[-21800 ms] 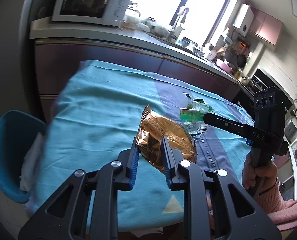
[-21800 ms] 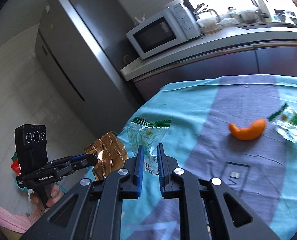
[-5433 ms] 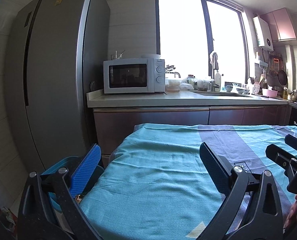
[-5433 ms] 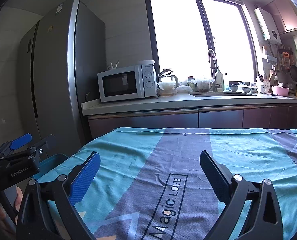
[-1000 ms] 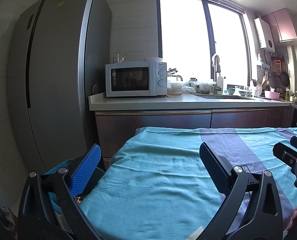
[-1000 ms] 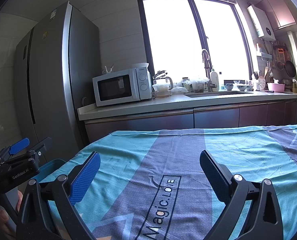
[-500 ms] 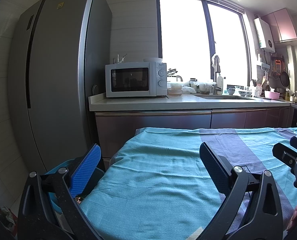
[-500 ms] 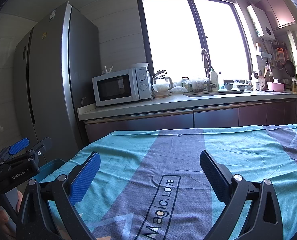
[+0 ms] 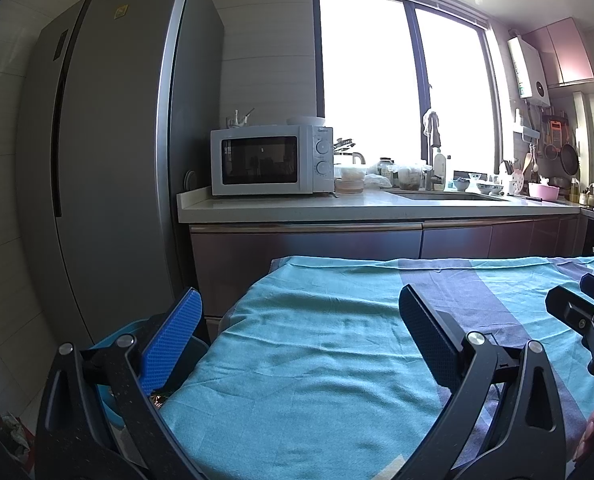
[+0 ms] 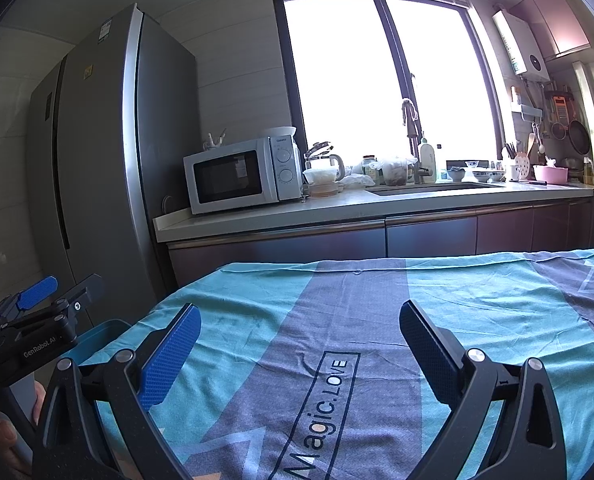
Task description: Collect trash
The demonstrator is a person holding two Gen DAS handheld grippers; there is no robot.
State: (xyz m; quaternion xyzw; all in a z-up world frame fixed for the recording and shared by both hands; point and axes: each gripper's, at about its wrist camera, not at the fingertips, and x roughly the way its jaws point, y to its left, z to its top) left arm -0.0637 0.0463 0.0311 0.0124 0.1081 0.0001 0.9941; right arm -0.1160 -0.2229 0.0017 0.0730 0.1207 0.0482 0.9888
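My left gripper is open wide and holds nothing, hovering over the near left corner of the teal and purple tablecloth. My right gripper is open and empty too, above the cloth's "Magic.LOVE" print. A blue bin stands on the floor off the table's left edge, mostly hidden behind my left finger; a scrap of golden wrapper shows inside it. The bin's rim also shows in the right wrist view. No trash shows on the cloth.
A tall grey fridge stands left of the table. Behind the table runs a counter with a white microwave, jars and a sink. A hand holds the left gripper's handle; the right gripper's tips show at the right edge.
Nothing has visibly moved over the last second. About 22 s ago each gripper was shut on a wrapper; now both are open and empty, and the wrappers and orange peel are gone from the cloth.
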